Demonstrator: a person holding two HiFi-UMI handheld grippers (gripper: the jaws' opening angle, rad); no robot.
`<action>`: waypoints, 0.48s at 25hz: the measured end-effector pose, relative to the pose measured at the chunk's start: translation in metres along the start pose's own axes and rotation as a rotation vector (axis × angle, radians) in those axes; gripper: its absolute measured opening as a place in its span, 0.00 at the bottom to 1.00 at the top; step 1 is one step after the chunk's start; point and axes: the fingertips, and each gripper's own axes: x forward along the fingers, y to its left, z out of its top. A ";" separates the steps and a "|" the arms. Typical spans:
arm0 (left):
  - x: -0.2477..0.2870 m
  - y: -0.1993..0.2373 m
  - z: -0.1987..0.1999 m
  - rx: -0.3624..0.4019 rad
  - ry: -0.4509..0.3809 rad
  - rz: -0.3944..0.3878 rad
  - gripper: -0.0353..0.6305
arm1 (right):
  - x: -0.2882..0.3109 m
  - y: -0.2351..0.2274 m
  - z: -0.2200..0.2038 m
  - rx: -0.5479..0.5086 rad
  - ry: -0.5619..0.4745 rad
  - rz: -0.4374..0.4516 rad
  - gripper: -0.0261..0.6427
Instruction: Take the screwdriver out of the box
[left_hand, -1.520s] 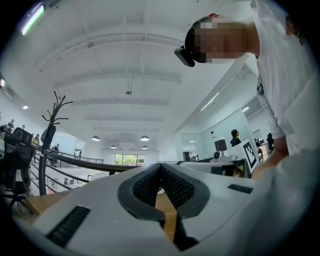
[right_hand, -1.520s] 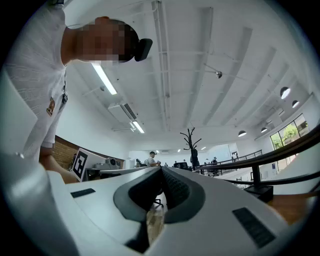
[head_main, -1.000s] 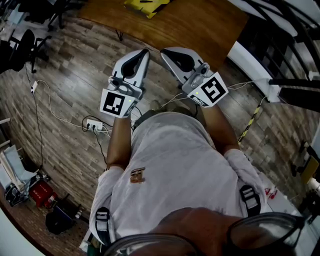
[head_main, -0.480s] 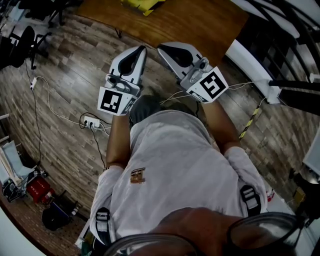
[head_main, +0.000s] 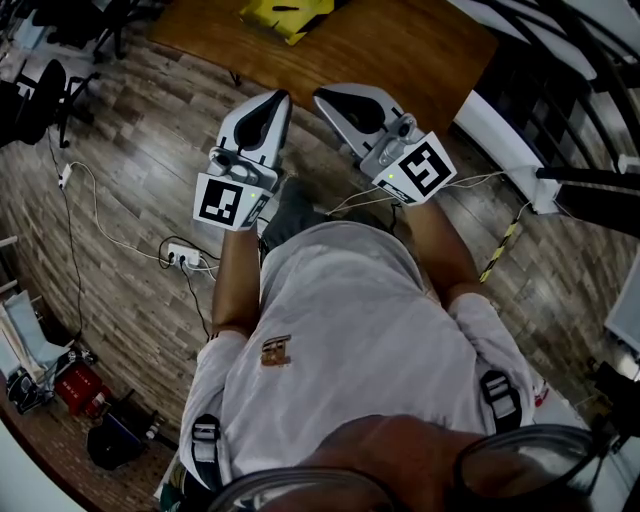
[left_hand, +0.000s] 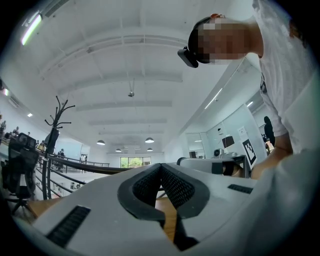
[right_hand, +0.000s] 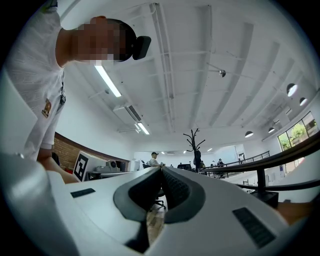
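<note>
head view: you stand on the plank floor (head_main: 130, 150) with both grippers held out in front of your chest. left gripper (head_main: 283, 97) is upper centre, right gripper (head_main: 322, 96) just beside it, tips near each other. both are short of the wooden table (head_main: 400, 50) at the top of the frame. the yellow box (head_main: 287, 12) sits at the table's far edge, top centre, partly cut by the frame and well apart from both grippers. the screwdriver is not visible. it is likely inside the box, so its look and how it lies can't be told.

left gripper view: jaws clenched, pads (left_hand: 149, 187) meet at the tip with nothing between them. it points at the ceiling and the room, no box in view.

right gripper view: same. pads (right_hand: 176, 192) pressed together, empty, aimed up and out, no box.

step in hand looks like the approach, task barely begun. close in on the table and tip both grippers down so the box comes into their views. release one gripper's jaws before you reach in. steady the box with the other if it slides. probably go for the handle, not the shaft.
</note>
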 end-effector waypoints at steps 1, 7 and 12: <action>0.004 0.007 -0.001 -0.001 -0.001 -0.001 0.08 | 0.005 -0.006 -0.002 -0.001 0.001 -0.002 0.09; 0.022 0.057 -0.009 -0.004 -0.003 -0.005 0.08 | 0.046 -0.038 -0.012 -0.015 0.016 -0.009 0.09; 0.038 0.109 -0.018 -0.004 -0.004 -0.019 0.08 | 0.088 -0.069 -0.024 -0.027 0.035 -0.028 0.09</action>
